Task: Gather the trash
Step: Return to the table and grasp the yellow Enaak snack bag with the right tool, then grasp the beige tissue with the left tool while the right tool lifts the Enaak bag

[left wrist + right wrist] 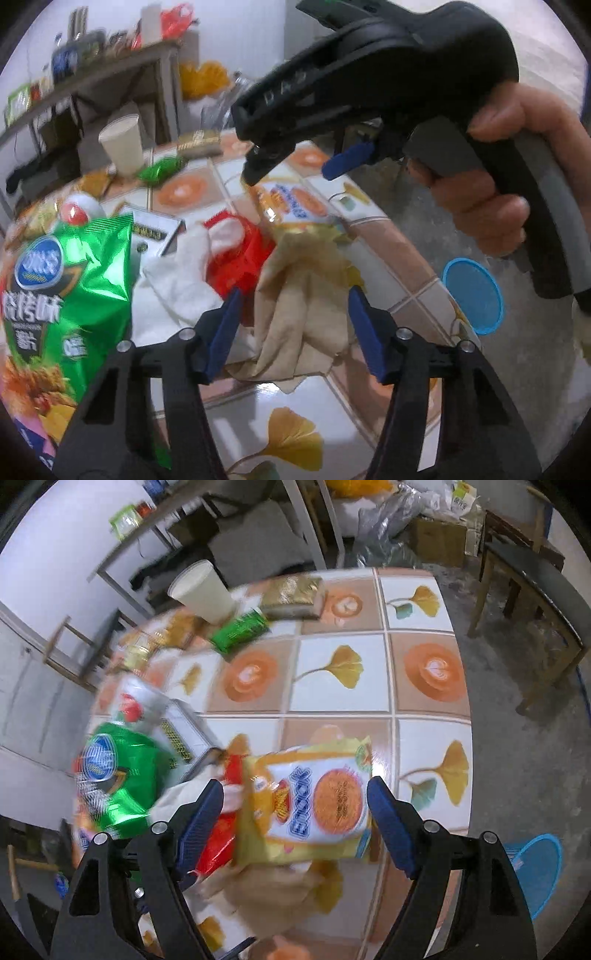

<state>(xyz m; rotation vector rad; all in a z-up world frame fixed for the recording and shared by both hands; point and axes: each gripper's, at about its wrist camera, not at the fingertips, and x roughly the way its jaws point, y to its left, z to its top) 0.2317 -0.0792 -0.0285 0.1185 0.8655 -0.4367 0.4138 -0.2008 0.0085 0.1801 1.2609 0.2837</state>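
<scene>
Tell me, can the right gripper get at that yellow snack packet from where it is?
Probably yes. The right gripper is open, its fingers either side of the yellow snack packet, which lies on top of the pile with nothing over it.

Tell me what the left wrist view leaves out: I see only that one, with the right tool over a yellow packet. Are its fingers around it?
Observer: Not yet. In the right wrist view the right tool is open, with the yellow snack packet between its fingers, untouched.
Operator: What is behind my paper cup?
Observer: A dark wooden chair stands on the floor off the table's far right edge.
Operator: And the blue bin?
Observer: The blue basket sits on the floor, just past the table edge, right of the right tool.
</scene>
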